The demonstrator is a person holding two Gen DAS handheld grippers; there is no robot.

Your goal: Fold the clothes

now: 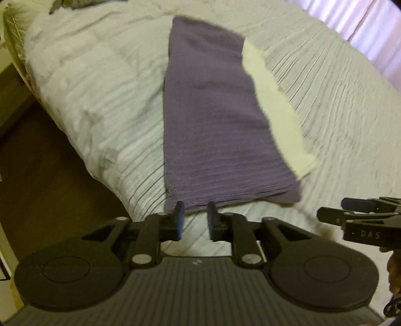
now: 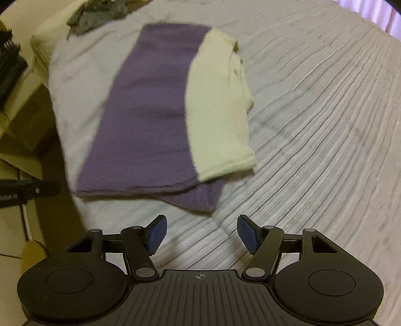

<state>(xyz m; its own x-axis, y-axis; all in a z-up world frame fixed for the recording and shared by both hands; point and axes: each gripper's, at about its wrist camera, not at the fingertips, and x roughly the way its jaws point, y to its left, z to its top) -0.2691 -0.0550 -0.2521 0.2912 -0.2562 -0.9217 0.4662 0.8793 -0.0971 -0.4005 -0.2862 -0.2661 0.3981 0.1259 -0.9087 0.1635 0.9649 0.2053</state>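
- The bed (image 1: 105,100), under a ribbed pale cover, fills both views; brown floor (image 1: 37,175) lies left, pink curtains (image 1: 363,22) far right.
- The purple cloth (image 1: 208,107) lies folded on the bed, long axis running away from the grippers (cream cloth (image 2: 220,105) overlapping its right side).
- Right gripper (image 2: 201,234): fingers spread, holding nothing.
- Left gripper (image 1: 195,220): fingers narrowly parted, empty, tips at the cloth's near edge.

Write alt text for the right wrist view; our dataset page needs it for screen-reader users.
A long folded purple cloth lies on a ribbed white bedspread, a cream cloth overlapping its right side. The right gripper hovers in front, open and empty.
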